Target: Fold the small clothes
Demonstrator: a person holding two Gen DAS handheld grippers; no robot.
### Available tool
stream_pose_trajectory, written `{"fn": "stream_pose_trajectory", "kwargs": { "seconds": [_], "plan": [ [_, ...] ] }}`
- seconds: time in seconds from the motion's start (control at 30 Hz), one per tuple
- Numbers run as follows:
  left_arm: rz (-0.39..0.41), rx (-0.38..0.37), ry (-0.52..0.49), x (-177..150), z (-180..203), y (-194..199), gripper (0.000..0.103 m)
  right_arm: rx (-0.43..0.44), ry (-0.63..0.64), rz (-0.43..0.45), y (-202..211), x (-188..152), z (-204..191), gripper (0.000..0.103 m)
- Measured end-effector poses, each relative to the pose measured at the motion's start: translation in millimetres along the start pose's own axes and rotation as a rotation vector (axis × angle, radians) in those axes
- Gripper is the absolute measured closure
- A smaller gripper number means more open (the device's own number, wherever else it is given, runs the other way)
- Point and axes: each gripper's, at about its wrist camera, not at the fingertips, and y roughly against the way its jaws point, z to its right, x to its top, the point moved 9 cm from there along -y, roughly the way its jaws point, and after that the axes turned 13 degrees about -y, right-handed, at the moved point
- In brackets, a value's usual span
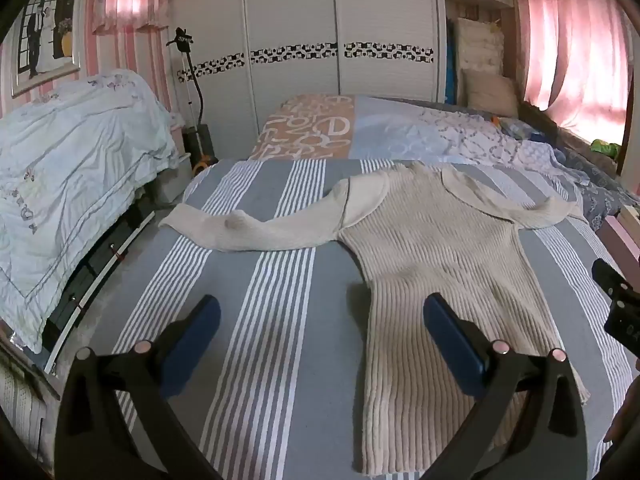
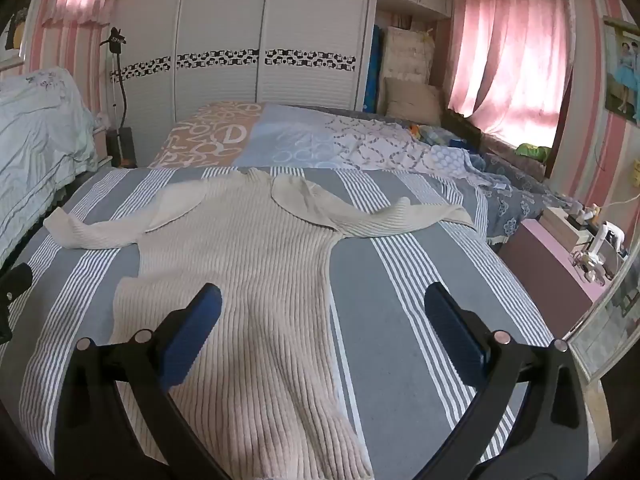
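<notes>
Cream ribbed sweater (image 1: 432,248) spread flat on striped bed cover (image 1: 280,320), sleeves out to both sides; left gripper (image 1: 320,316) poised over its near hem edge, fingers released, holding nothing; right gripper (image 2: 322,312) likewise spread wide above the hem.

Left tool (image 1: 320,314) agape, right tool (image 2: 322,302) agape, both empty.

Daylight glows pink through the curtains (image 2: 516,44) on the right, where the window burns out to glare. The room is fairly dim, with soft shadows on the striped bedspread (image 1: 296,280). Fisheye bending curves the wardrobe (image 1: 340,28), and dark corners ring both views. Detail is slightly soft.
</notes>
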Motion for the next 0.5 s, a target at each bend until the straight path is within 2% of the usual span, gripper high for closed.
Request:
{"fn": "stream_pose_trajectory", "kwargs": {
  "seconds": [0.5],
  "plan": [
    [0.004, -0.002, 0.009, 4.3, -5.4, -7.3, 0.001, -0.001, 0.002, -0.03, -9.6, -2.0, -1.6, 0.003]
  ]
}}
